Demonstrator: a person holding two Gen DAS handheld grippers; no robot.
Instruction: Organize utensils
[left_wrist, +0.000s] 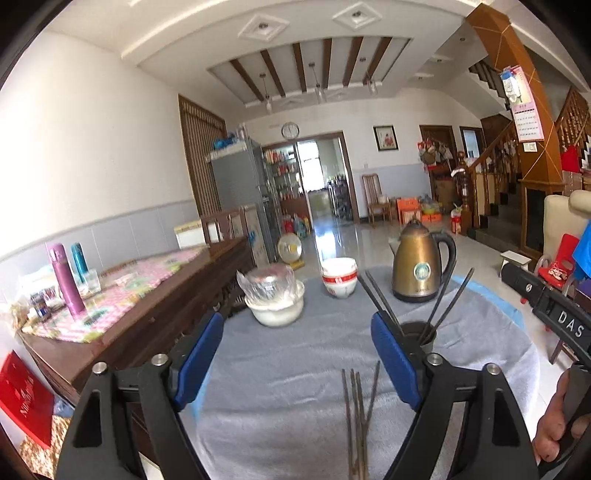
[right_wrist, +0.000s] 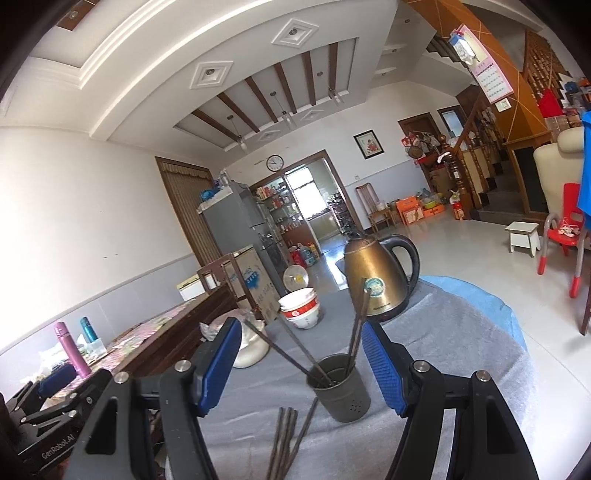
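Both grippers spread, nothing held: left gripper (left_wrist: 297, 356), right gripper (right_wrist: 301, 363). Loose chopsticks (left_wrist: 357, 417) lie bottom centre on the grey cloth (left_wrist: 280, 369). Pinch one near mid-length, lift, drop tip-down into the metal holder (right_wrist: 341, 386), just beyond, already holding several. Kettle (right_wrist: 376, 275) further back.

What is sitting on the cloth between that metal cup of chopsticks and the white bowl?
Nothing: in the right wrist view, only bare grey cloth lies between the holder and the white bowl.
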